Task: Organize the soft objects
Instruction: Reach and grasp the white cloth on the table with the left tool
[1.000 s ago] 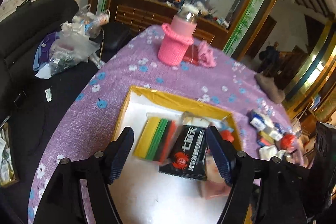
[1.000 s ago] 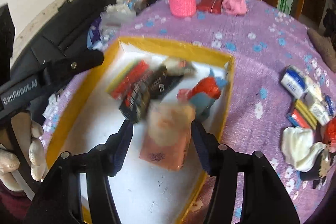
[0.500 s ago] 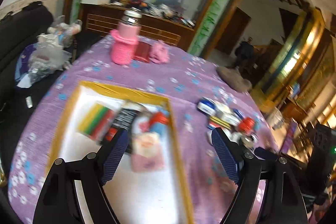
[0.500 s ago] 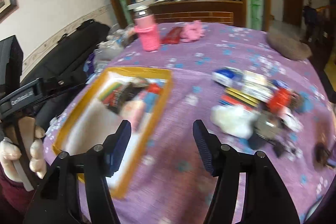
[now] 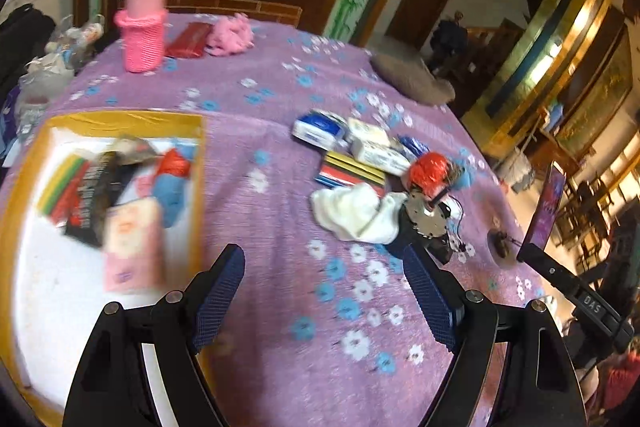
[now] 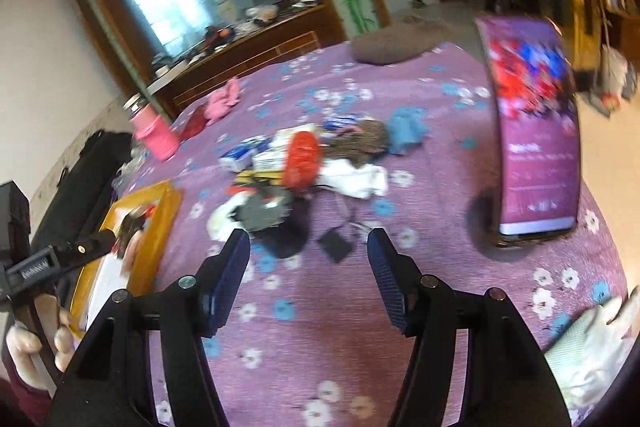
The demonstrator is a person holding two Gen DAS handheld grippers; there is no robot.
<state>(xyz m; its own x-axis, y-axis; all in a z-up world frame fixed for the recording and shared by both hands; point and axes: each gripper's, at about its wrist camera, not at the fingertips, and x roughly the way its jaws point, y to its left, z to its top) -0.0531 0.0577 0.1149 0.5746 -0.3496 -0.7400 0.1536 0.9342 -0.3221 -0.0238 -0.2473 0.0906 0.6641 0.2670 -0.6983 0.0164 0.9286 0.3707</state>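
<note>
Both grippers, left [image 5: 324, 281] and right [image 6: 309, 257], gape wide and empty above the purple cloth [image 5: 280, 75], apparently between picks: 1 batch of soft items sits in the tray [image 5: 120, 119] at left frame, the pile [image 5: 360, 167] waits centre-right.

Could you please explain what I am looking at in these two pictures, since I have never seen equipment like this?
No robot here: a person holds a two-finger gripper in each hand, each with a fisheye camera looking along its fingers. The left gripper and the right gripper are both open and hold nothing. Below them is a table with a purple flowered cloth. At the left is a yellow-rimmed box with packets already inside. To the right lies a loose pile of packets, a white cloth and a red bundle. A pink knitted bottle cover stands farther back.
</note>
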